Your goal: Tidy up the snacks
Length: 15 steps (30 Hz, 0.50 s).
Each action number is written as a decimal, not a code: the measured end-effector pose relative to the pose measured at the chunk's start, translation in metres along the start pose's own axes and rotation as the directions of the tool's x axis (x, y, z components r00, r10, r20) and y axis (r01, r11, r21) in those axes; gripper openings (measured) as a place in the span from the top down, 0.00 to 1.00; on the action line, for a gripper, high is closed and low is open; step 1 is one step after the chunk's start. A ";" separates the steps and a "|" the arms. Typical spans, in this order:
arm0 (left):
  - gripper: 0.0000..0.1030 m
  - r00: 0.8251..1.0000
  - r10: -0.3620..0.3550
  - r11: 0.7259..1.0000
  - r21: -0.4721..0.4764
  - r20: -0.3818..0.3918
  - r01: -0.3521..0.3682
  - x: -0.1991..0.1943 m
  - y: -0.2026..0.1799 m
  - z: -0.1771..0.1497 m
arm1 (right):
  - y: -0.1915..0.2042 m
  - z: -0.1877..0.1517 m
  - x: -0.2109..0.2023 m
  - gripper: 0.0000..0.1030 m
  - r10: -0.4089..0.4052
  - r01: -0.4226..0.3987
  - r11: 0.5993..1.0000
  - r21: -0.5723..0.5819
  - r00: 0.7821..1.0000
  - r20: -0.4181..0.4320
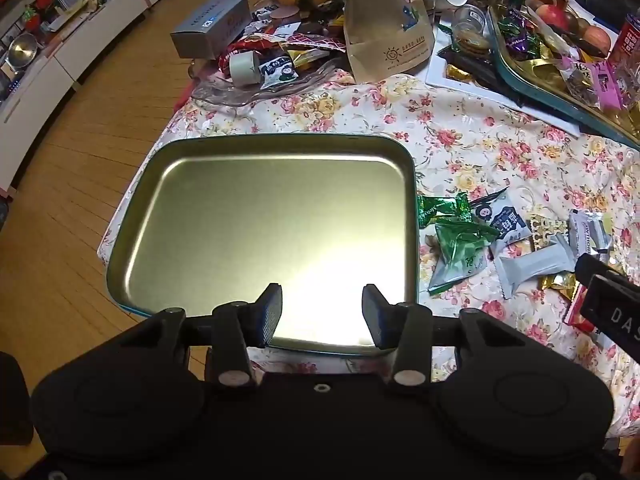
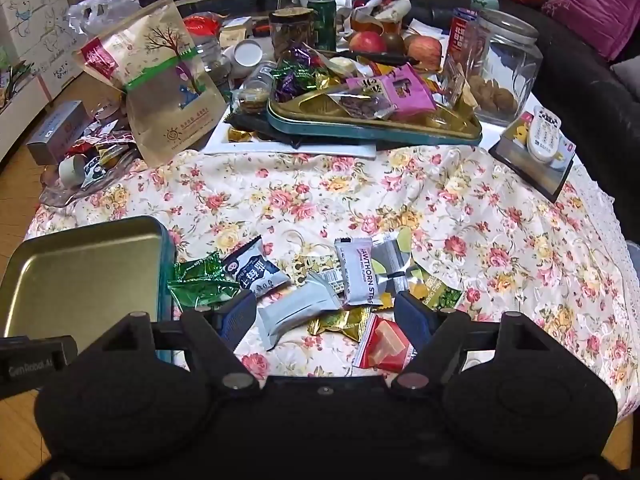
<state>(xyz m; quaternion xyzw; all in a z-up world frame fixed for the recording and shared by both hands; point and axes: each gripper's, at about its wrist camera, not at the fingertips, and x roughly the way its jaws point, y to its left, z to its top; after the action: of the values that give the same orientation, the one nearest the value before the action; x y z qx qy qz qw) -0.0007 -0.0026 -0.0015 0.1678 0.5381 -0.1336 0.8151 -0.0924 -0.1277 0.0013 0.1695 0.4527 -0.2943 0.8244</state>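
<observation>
The far half of the floral tablecloth (image 2: pixel 360 192) is crowded: a brown paper pouch (image 2: pixel 168 80), a teal tray (image 2: pixel 372 130) heaped with sweets, and a glass jar (image 2: pixel 500 68). My left claw (image 1: pixel 322 316) hangs wide open, holding nothing, over the near edge of the bare metal tin (image 1: pixel 272 216). My right claw (image 2: pixel 326 320) is open too, holding nothing, above the loose snack packets (image 2: pixel 320 280) lying just right of the tin, a grey packet (image 2: pixel 296 312) between its fingers but ungripped.

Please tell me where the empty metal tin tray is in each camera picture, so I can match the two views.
Left wrist view: the metal tin tray fills the centre, just beyond the open left gripper.
Right wrist view: the tray sits at the lower left edge, partly cut off.
Shared landmark: the green candy wrappers lie against the tray's right side in both.
</observation>
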 end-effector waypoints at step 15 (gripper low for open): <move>0.49 1.000 -0.004 1.000 0.012 -0.001 0.004 0.000 -0.002 -0.001 | 0.006 -0.002 0.002 0.23 0.013 -0.013 1.000 -0.019 1.000 -0.012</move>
<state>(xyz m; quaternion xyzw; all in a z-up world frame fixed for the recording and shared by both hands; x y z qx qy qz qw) -0.0018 -0.0040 -0.0019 0.1716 0.5382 -0.1381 0.8135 -0.0893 -0.1225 -0.0015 0.1666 0.4593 -0.2837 0.8251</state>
